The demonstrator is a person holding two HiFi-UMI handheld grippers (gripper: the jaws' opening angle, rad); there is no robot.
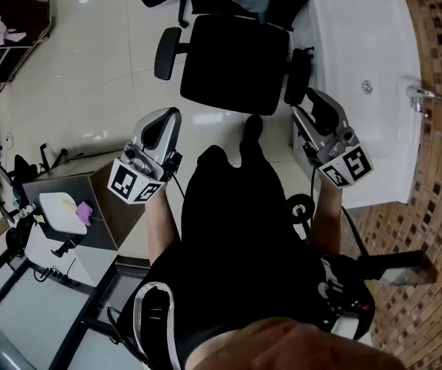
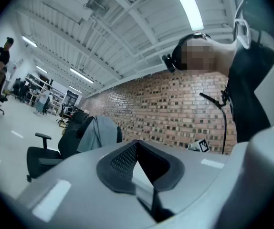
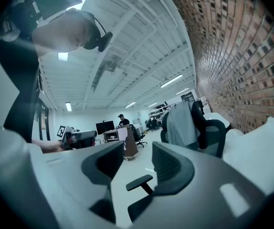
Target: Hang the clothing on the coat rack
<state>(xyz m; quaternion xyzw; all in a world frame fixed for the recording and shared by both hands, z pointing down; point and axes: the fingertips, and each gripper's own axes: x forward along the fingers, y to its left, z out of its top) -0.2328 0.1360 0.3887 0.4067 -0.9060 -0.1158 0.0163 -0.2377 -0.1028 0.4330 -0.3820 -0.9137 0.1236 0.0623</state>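
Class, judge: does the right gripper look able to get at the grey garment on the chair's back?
Probably yes: the right gripper is open and empty, pointed toward the grey garment; only the chair's seat lies between.

A black office chair (image 1: 236, 64) stands on the pale glossy floor (image 1: 90, 75), armrests out to either side. Just right of the chair sits what looks like a white bathtub (image 1: 359, 45) (a chrome tap (image 1: 421, 97) shows at its wall-side rim), and beyond that runs a brick wall (image 1: 436, 230). Left of the chair and nearer the camera is a brown cardboard box (image 1: 113, 218) bearing a white pad (image 1: 58, 210) and a small pink item (image 1: 85, 211). Far behind the chair, a person (image 3: 122, 120) stands by a dark monitor (image 3: 105, 126).
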